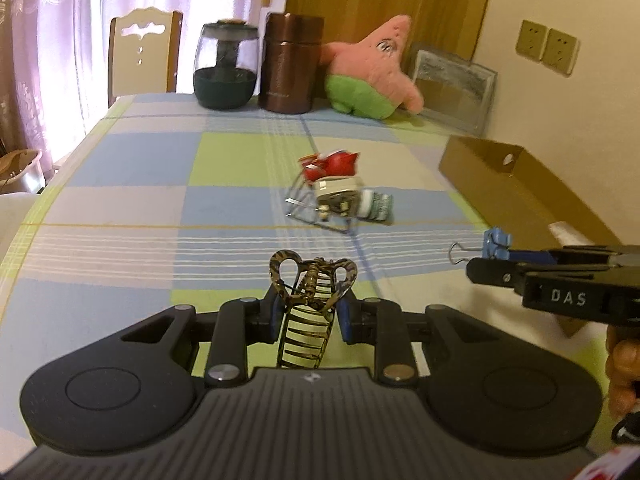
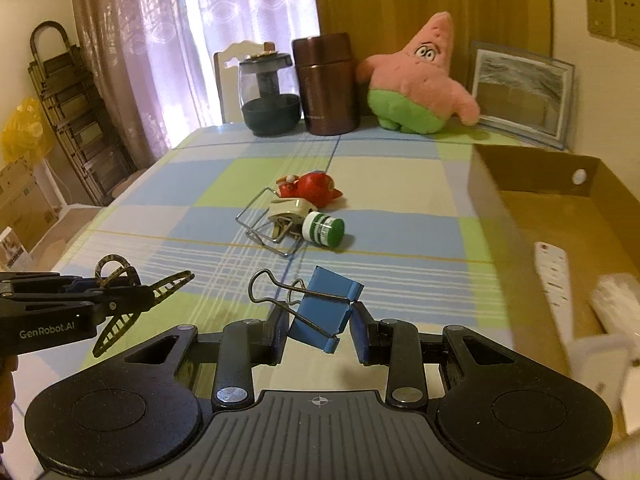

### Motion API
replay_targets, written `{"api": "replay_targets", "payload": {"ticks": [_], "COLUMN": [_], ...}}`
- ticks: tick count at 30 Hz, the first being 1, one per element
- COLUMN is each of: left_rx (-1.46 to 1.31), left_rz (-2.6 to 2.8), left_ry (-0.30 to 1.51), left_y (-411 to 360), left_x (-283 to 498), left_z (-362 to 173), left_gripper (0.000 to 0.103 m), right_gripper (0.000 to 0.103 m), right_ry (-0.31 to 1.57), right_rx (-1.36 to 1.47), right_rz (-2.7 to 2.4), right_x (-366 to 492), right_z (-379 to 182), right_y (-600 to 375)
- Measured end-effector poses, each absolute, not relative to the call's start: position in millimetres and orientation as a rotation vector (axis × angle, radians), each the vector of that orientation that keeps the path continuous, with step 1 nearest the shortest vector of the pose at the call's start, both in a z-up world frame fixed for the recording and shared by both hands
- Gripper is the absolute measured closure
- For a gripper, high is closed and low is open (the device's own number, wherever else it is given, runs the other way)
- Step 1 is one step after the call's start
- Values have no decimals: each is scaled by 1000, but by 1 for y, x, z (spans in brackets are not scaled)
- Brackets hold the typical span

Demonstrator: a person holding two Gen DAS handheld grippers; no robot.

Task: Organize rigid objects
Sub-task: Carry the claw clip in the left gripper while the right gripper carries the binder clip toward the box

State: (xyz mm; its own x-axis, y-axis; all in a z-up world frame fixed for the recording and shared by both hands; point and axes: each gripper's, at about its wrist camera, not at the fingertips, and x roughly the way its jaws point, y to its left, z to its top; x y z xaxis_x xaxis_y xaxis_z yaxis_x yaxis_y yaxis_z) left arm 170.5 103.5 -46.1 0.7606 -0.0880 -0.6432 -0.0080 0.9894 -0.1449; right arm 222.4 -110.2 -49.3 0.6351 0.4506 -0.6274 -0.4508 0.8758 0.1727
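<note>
Two grips looked risky: left gripper (image 1: 308, 312) fingers clamped a hair claw (image 1: 306, 316); right gripper (image 2: 320, 330) pinched a tilted clip (image 2: 326, 312), perhaps loosely, short of the box (image 2: 532, 216).

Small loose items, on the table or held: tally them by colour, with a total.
Blue: 1, blue metal binder clip
Brown patterned: 1, tortoiseshell plastic hair claw
Red: 1, red toy
Cream: 1, cream clip
Green-capped: 1, small white bottle
Total: 5

Blue binder clip (image 2: 326, 306) between right gripper (image 2: 320, 330) fingers (image 2: 362, 334), above checked tablecloth (image 2: 400, 184).
</note>
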Motion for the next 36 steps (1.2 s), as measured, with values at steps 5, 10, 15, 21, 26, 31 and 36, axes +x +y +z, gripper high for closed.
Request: {"api": "replay_targets", "payload": {"ticks": [5,10,15,21,26,31,36], "left_rx": [-153,-175,-182,-198,-189,-182,-176], "left_rz": [-62,-80,-102,-134,-176,-214,-253], "left_ry": [677,665,658,648,628,617,603], "left_y": [77,53,30,5,-20,-45,-69], "left_x": [152,135,120,112,111,117,125], "left_z": [-33,-25,-19,-10,3,14,23], "left_gripper": [81,81,81,81,81,81,81], "right_gripper": [73,73,73,73,73,73,73], "right_ry": [701,690,677,667,660,653,664], "right_rx": [18,34,51,73,98,113,136], "right_rz": [500,469,440,392,346,305,257], "right_x": [200,183,168,153,143,137,140], "right_z": [-35,-24,-13,-3,5,14,18], "right_y": [-133,-160,-186,-215,-240,-265,-288]}}
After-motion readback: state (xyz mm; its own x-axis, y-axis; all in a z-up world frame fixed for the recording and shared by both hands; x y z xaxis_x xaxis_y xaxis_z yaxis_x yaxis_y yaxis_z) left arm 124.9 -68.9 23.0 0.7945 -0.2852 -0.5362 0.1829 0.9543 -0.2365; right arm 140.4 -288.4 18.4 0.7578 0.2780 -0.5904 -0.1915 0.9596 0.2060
